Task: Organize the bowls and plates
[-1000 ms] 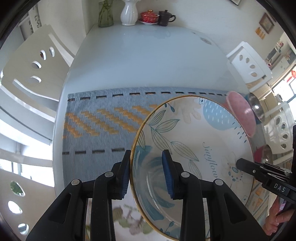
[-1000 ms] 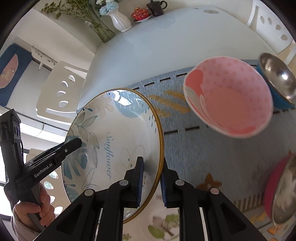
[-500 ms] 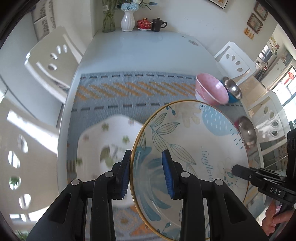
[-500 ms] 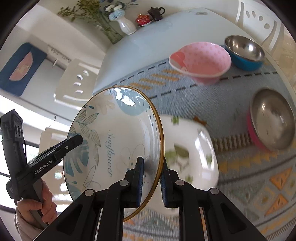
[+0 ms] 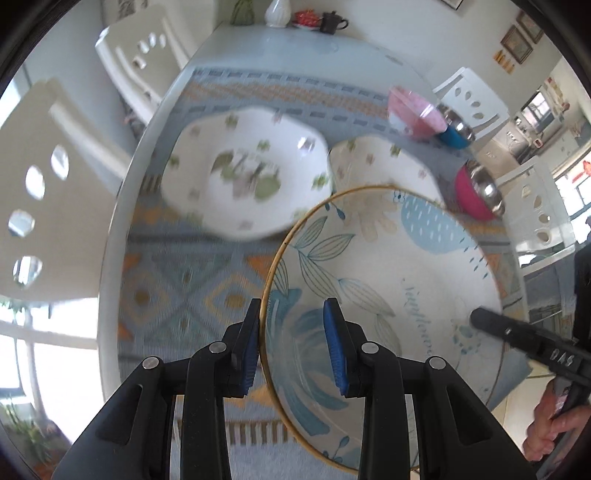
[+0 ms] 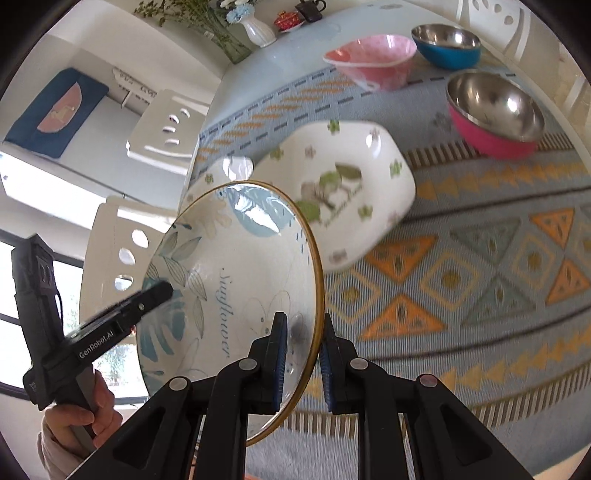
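A round floral plate with a gold rim (image 5: 388, 288) (image 6: 229, 266) hangs above the table, carried between both grippers. My left gripper (image 5: 291, 314) is shut on its left edge, one pad outside the rim and one inside. My right gripper (image 6: 303, 330) is shut on the opposite edge. Below lie two white square plates with green flowers (image 5: 243, 177) (image 5: 380, 166), side by side on the mat; the round plate partly hides the right one. Beyond them stand a pink bowl (image 6: 373, 62), a blue steel bowl (image 6: 447, 44) and a magenta steel bowl (image 6: 495, 110).
A patterned blue and orange mat (image 6: 480, 277) covers the near end of the white table (image 5: 295, 48). White chairs (image 5: 48, 184) stand along its left side. At the far end are a vase (image 6: 258, 29), a red dish and a dark teapot (image 5: 332, 22). A person's hand (image 6: 74, 417) holds each gripper.
Both grippers have carried the round plate along the table toward its near end. The two white square plates and the steel bowls have come into view beneath it.
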`<control>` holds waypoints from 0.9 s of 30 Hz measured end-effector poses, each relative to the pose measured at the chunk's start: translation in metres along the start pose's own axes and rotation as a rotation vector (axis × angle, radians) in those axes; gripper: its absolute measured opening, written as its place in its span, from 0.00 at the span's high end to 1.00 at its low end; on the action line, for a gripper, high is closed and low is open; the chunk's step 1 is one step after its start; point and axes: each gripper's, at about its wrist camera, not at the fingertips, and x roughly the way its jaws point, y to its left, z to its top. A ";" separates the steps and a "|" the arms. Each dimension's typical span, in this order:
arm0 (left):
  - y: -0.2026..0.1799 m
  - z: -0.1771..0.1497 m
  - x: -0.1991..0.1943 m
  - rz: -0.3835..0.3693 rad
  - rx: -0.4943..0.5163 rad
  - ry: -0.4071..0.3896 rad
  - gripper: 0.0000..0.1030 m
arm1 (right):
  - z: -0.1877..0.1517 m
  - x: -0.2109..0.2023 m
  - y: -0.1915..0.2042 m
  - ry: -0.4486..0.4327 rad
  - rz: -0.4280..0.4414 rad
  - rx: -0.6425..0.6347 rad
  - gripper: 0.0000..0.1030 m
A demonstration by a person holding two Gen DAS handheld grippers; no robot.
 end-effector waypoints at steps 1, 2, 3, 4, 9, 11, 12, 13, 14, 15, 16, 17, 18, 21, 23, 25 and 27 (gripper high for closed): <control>0.002 -0.006 0.002 0.003 -0.005 0.008 0.72 | -0.004 0.002 0.000 0.005 0.003 -0.005 0.84; 0.005 -0.013 0.005 0.002 -0.015 0.015 0.72 | -0.009 0.005 0.001 0.012 0.003 -0.012 0.84; 0.008 -0.018 0.007 0.002 -0.024 0.019 0.72 | -0.011 0.008 0.002 0.018 -0.001 -0.017 0.84; 0.011 -0.022 0.010 0.003 -0.031 0.022 0.72 | -0.014 0.011 0.003 0.022 -0.004 -0.021 0.84; 0.027 -0.040 0.023 -0.013 -0.080 0.055 0.72 | -0.023 0.041 0.004 0.078 -0.034 -0.048 0.84; 0.032 -0.044 0.031 0.005 -0.083 0.069 0.72 | -0.026 0.053 0.002 0.095 -0.049 -0.049 0.84; 0.034 -0.043 0.037 0.004 -0.089 0.082 0.72 | -0.028 0.059 0.001 0.104 -0.040 -0.038 0.84; 0.037 -0.042 0.042 0.001 -0.098 0.095 0.72 | -0.029 0.065 -0.001 0.116 -0.035 -0.026 0.84; 0.038 -0.041 0.046 0.001 -0.102 0.102 0.72 | -0.030 0.070 -0.002 0.125 -0.041 -0.024 0.84; 0.038 -0.038 0.051 0.005 -0.100 0.115 0.72 | -0.030 0.076 -0.001 0.133 -0.053 -0.029 0.84; 0.038 -0.037 0.054 0.013 -0.092 0.120 0.72 | -0.029 0.081 -0.002 0.139 -0.061 -0.030 0.84; 0.037 -0.034 0.056 0.017 -0.081 0.123 0.72 | -0.029 0.085 -0.004 0.141 -0.060 -0.019 0.84; 0.035 -0.031 0.058 0.016 -0.071 0.125 0.72 | -0.026 0.087 -0.006 0.142 -0.055 0.002 0.84; 0.031 -0.019 0.067 0.017 -0.046 0.146 0.72 | -0.014 0.094 -0.013 0.136 -0.057 0.040 0.84; 0.026 -0.012 0.070 0.032 -0.015 0.148 0.72 | -0.008 0.098 -0.016 0.141 -0.059 0.058 0.84; 0.024 -0.006 0.072 0.032 -0.007 0.156 0.72 | -0.002 0.100 -0.019 0.140 -0.057 0.072 0.84; 0.023 0.000 0.075 0.028 -0.004 0.167 0.72 | 0.004 0.102 -0.022 0.135 -0.054 0.090 0.84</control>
